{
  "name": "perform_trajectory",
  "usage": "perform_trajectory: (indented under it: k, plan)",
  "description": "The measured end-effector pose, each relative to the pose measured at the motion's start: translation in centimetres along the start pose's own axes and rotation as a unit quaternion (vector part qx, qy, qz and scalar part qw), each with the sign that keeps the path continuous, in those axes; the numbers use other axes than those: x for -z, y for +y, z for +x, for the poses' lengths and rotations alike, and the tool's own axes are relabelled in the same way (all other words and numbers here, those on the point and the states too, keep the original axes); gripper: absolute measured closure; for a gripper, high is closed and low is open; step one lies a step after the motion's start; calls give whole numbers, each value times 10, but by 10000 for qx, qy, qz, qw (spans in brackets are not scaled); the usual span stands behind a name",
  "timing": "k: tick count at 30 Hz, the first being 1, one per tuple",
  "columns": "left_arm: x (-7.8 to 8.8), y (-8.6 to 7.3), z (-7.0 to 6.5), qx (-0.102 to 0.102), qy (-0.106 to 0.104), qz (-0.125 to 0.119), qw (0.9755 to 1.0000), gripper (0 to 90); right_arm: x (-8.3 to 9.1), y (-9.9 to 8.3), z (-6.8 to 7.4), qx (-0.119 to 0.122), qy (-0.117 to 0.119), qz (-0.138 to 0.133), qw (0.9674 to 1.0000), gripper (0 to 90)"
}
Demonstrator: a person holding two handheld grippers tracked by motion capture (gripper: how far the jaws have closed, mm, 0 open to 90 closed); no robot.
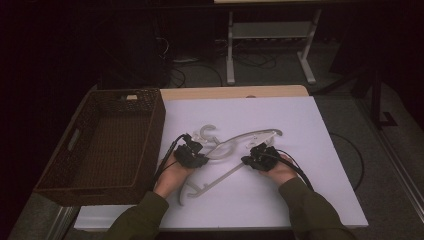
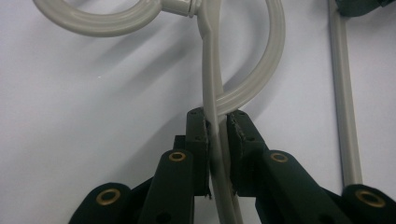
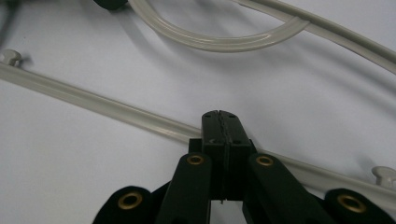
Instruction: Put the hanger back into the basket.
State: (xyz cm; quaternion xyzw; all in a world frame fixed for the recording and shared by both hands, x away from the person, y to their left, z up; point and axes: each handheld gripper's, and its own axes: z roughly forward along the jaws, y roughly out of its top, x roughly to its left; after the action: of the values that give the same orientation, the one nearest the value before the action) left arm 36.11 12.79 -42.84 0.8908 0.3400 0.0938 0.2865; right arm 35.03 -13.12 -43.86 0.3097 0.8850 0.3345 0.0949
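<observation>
Woven dark brown wicker made up the basket [image 1: 107, 145] that stood at the left side of the table [image 1: 310, 150], beside the white sheet covering the table top. Just right of the basket, near the middle of the sheet, lay two pale plastic hangers [image 1: 235, 142] crossing each other, with their hooks at the far left end.

The left gripper [image 1: 190, 154] was at the hook end of the hangers. In the left gripper view its two black jaws were clenched on a thin pale arm of one hanger [image 2: 212, 93], which ran up between the pads toward the curved hooks.

More to the right, the right gripper [image 1: 260, 157] rested over the hangers near their middle. In the right gripper view its jaws [image 3: 219, 126] were pressed together with no gap, and the straight bottom bar of a hanger [image 3: 93, 105] passed just beneath the tips; whether they pinched it could not be told.
</observation>
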Motion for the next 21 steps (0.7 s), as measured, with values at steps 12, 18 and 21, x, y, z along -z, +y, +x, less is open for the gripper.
perform_trajectory:
  k: [12, 18, 21]
  plan:
    - [1, 2, 3, 111, 75, -206, 9997, 823, 7, 1, -1, -31, 72, -170, 9998, 805]
    - [7, 3, 7, 248, 22, -385, 9990, 823, 24, 2, -1, -159, 198, -473, 9986, 500]
    - [11, 4, 9, 317, -3, -448, 9985, 824, 34, 0, 0, -278, 209, -655, 9972, 381]
